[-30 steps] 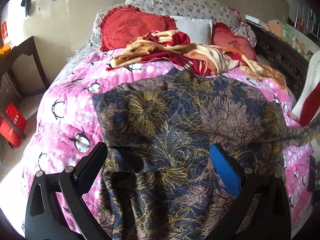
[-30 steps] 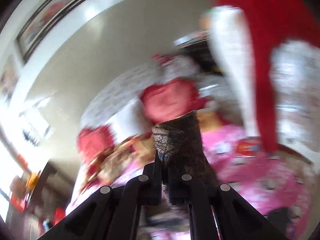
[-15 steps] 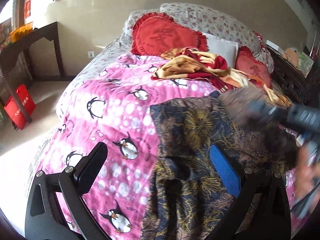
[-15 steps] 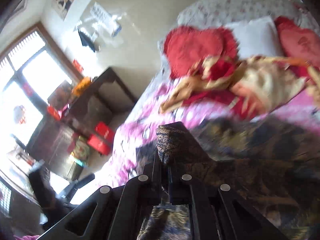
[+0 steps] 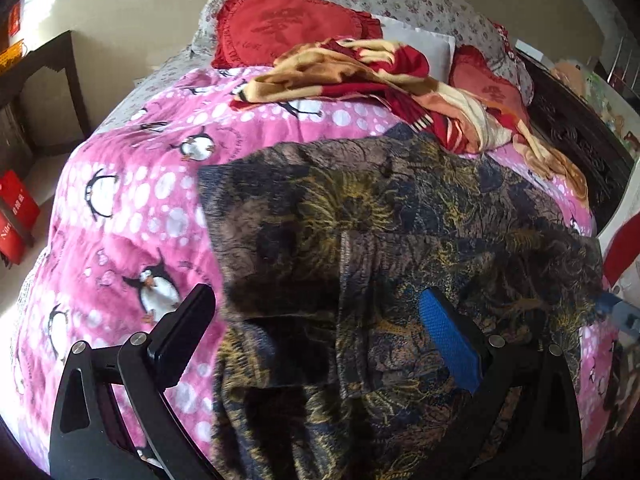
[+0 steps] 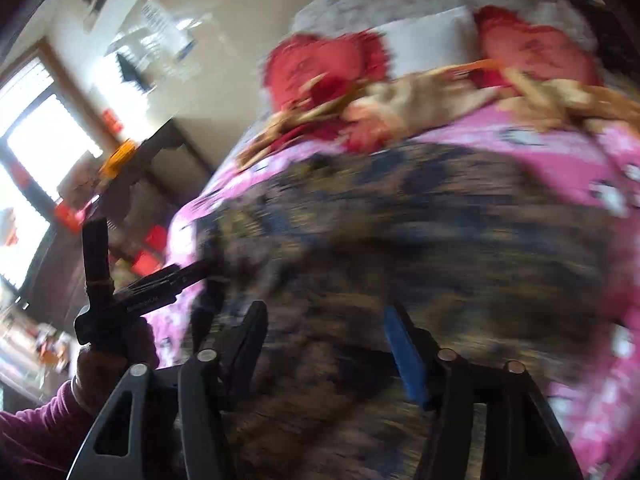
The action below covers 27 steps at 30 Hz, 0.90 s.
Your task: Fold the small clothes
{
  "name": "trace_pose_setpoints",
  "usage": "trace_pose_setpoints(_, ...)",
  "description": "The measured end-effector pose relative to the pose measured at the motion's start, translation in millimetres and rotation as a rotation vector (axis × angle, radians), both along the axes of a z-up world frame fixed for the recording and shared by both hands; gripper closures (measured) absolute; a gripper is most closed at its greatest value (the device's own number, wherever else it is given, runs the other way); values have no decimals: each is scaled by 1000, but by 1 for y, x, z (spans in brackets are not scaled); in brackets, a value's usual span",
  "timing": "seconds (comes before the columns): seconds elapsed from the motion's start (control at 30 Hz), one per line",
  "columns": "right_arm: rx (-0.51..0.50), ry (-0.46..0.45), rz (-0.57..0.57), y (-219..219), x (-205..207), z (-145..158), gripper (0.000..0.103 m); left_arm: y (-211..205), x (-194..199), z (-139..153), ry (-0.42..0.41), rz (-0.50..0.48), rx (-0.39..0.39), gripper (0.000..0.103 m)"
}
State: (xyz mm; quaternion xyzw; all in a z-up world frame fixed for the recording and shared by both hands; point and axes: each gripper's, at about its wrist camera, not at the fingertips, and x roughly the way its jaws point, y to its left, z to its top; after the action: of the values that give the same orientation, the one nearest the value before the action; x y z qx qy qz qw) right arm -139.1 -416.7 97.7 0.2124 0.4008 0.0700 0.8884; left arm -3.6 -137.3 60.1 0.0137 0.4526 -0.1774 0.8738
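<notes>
My left claw [image 5: 316,344] is spread wide and holds nothing; my right claw [image 6: 326,344] is also spread and empty. The dark blue and brown garment with gold flower print [image 5: 380,240] lies just ahead of both claws on the pink penguin-pattern bed cover [image 5: 132,208], one side folded over. I think the near part, which hangs toward me over the bed edge, can pull the fold open by its weight. Beyond the garment, the red and yellow crumpled blanket [image 5: 360,72] touches its far corner and could catch it. To the left of my left claw the cover is bare, good room for moving.
</notes>
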Motion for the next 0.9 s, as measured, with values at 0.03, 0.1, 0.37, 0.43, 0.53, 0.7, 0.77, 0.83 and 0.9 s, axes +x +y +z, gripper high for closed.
trace_pose_setpoints(0.03, -11, 1, -39, -15, -9, 2, 41, -10, 4, -6, 3, -9, 25, 2)
trace_pose_setpoints(0.1, -3, 0, -120, -41, -27, 5, 41, -25, 11, -19, 14, -16, 77, 13)
trace_pose_setpoints(0.37, -3, 27, -349, -116, -70, -3, 41, -5, 18, 18, 61, -42, -88, 98)
trace_pose_setpoints(0.43, 8, 24, -369, -128, -63, -5, 41, 8, 19, 39, 21, -44, -101, 100)
trace_pose_setpoints(0.53, 38, 23, -372, -128, -45, -10, 41, 24, 19, 57, -17, -33, -92, 100)
trace_pose_setpoints(0.7, 80, 48, -380, -128, -21, -20, 36, 36, 16, 53, 29, -15, -106, 100)
trace_pose_setpoints(0.77, 93, 30, -372, -125, -18, -20, 36, 32, 12, 44, 64, -30, -132, 95)
trace_pose_setpoints(0.83, 96, 31, -362, -121, -18, -22, 36, 22, 8, 34, 79, -54, -109, 78)
trace_pose_setpoints(0.9, 97, 45, -355, -118, -19, -25, 36, 7, 4, 22, 81, -61, -68, 61)
